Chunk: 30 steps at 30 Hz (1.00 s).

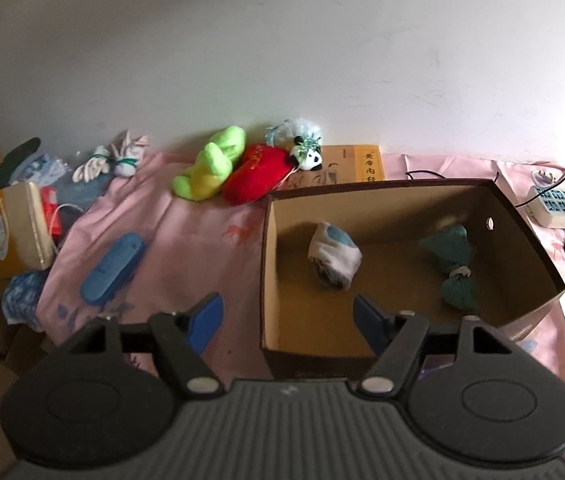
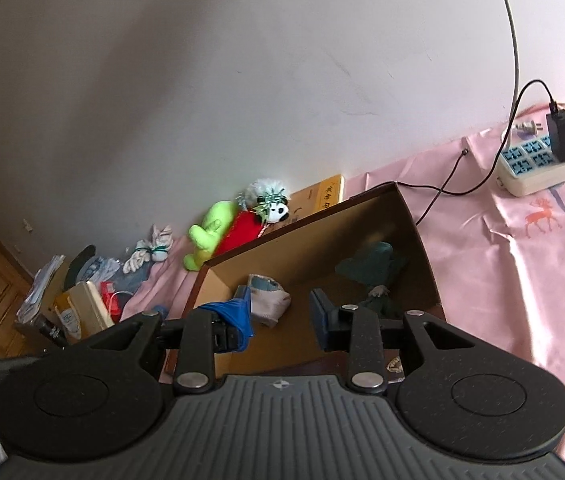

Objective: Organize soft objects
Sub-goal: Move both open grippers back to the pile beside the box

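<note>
Power strip (image 2: 542, 164), book (image 1: 356, 164), perhaps

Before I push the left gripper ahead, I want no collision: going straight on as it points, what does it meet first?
Probably the rolled white sock inside the cardboard box; the left gripper, jaws open and empty, points into it. Depth is unclear.

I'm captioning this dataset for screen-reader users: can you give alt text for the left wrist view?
An open left gripper hovers over a cardboard box holding a rolled white sock and a tied green cloth bundle. Behind the box, green, red and panda plush toys lie on pink cloth.
</note>
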Tool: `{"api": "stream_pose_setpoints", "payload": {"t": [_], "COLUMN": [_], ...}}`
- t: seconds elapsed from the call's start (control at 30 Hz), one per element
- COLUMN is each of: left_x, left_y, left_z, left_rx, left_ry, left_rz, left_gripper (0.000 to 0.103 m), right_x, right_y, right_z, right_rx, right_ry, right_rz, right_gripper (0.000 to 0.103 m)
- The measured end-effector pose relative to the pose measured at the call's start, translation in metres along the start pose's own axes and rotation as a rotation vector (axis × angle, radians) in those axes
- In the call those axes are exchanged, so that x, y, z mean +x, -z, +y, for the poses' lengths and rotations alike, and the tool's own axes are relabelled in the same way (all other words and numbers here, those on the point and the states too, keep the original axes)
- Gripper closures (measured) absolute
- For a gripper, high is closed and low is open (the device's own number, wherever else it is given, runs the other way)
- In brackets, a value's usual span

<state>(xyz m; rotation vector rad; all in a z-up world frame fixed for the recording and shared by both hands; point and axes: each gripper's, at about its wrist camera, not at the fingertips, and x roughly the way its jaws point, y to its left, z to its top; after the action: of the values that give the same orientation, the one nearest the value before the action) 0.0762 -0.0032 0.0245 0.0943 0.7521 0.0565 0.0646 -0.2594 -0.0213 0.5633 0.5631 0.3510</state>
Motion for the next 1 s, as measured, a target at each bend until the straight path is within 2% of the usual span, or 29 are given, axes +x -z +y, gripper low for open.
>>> {"api": "stream_pose_setpoints", "payload": {"t": [0.5, 0.73, 1.0], "left_x": [-0.049, -0.055, -0.053], "left_y": [0.036, 0.063, 0.099], "left_z": [-0.009, -0.005, -0.001], "left_rx": [-0.038, -0.059, -0.088], "left_ry": [-0.089, -0.099, -0.068], "left_rz": [-0.016, 0.038, 0.115], "left_gripper": [0.028, 0.028, 0.028], "right_x": [-0.05, -0.059, -0.06], "right_y": [0.031, 0.054, 0.083], "right_z": [-0.016, -0.022, -0.02], "right_rx": [-0.01, -0.026, -0.108], "right_ry": [-0.177, -0.248, -0.266], "right_rz": [0.052, 0.138, 0.232], "right_gripper": [0.088, 0.087, 0.087]}}
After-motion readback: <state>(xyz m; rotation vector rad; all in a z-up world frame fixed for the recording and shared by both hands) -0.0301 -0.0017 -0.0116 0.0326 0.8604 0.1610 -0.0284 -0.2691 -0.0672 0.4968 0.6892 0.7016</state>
